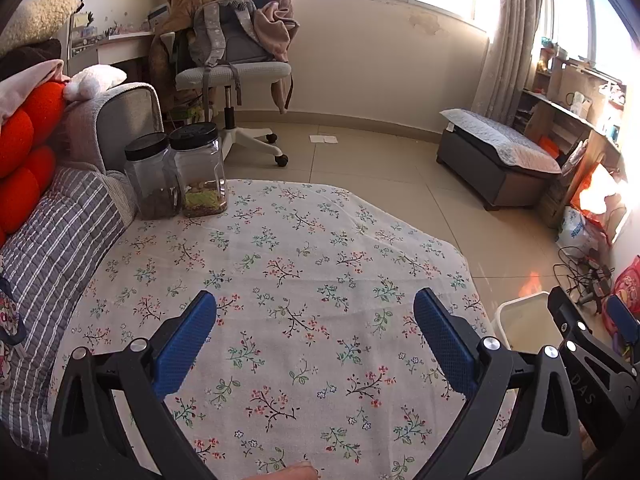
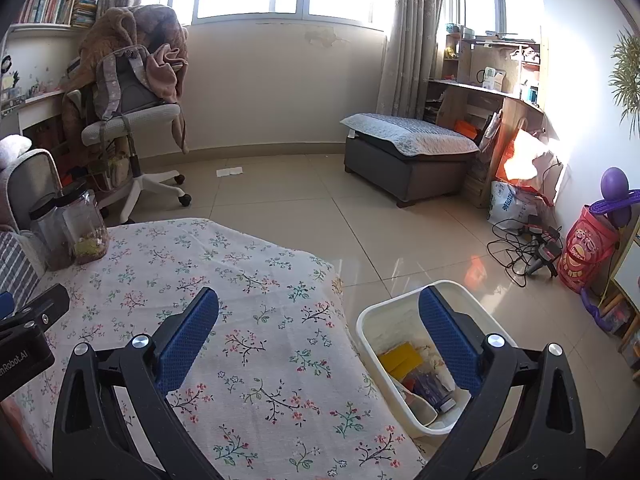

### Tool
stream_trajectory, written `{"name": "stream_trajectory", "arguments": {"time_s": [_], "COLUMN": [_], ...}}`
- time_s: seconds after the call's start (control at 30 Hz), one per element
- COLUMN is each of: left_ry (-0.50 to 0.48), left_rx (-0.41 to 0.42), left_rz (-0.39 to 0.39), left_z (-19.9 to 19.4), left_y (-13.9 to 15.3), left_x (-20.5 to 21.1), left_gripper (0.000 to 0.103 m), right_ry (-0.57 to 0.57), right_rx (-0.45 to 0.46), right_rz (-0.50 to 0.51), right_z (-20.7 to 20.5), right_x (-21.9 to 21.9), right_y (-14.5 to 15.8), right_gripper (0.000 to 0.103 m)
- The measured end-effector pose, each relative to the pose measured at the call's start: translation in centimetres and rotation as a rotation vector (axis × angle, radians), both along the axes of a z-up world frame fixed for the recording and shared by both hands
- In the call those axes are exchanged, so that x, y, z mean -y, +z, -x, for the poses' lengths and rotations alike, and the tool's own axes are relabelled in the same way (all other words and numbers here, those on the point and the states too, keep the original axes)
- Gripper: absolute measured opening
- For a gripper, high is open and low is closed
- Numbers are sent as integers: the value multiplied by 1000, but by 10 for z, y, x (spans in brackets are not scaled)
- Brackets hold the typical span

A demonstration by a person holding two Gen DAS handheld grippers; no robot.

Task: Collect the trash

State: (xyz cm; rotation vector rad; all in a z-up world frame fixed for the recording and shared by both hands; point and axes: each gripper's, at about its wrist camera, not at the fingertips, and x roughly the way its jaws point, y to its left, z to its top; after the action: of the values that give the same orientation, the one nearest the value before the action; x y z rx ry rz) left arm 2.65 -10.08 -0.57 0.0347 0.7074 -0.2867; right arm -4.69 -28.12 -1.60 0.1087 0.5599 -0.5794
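Observation:
A white trash bin [image 2: 368, 320] stands on the floor at the right side of the floral-cloth table [image 2: 240, 300]. It holds a yellow wrapper [image 2: 400, 356] and other small packets. My right gripper [image 2: 318, 304] is open and empty, with one finger over the table edge and the other over the bin. My left gripper [image 1: 315, 308] is open and empty above the floral cloth [image 1: 280, 260]. The bin's rim [image 1: 520, 308] shows at the right in the left wrist view, next to the right gripper's body [image 1: 580, 332]. A white scrap of paper [image 2: 229, 171] lies on the floor far off.
Two clear jars with black lids [image 1: 176, 172] stand at the table's far left corner, by a sofa with red cushions [image 1: 24, 140]. An office chair with a backpack [image 2: 132, 120], a grey ottoman [image 2: 408, 152], cables [image 2: 520, 244] and bags [image 2: 584, 248] stand on the tiled floor.

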Motion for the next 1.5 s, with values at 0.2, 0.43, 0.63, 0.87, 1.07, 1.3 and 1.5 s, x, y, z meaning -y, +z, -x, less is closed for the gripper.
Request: {"name": "stream_trajectory", "arguments": {"time_s": [0.2,0.43,0.63,0.87,1.07,1.3,1.5], "left_ry": [2,5,6,5,0,5,-12], "left_rx": [-5,-8,-7,-6,8,16,34], "left_rz": [-2,3,2,1,-4,-4,-3], "left_z": [-1,-1,-1,-2,1,2,5], "left_y": [-1,-2,-2,-3,-3,-3,-1], "left_x": [1,1,1,1,3,4,6], "left_gripper": [96,96,96,96,96,96,91], "right_ry": [-1,1,3,4,5,5,9], "right_rx": [0,-3,-6,-10,-11,-13,-15], "right_rz": [0,0,2,0,0,0,0], "right_z": [0,0,0,-1,-1,-1,2], "right_x": [0,0,1,1,1,1,2], "right_y": [-1,0,-1,-1,-2,-2,-5], "right_gripper": [96,96,96,96,96,96,96]}}
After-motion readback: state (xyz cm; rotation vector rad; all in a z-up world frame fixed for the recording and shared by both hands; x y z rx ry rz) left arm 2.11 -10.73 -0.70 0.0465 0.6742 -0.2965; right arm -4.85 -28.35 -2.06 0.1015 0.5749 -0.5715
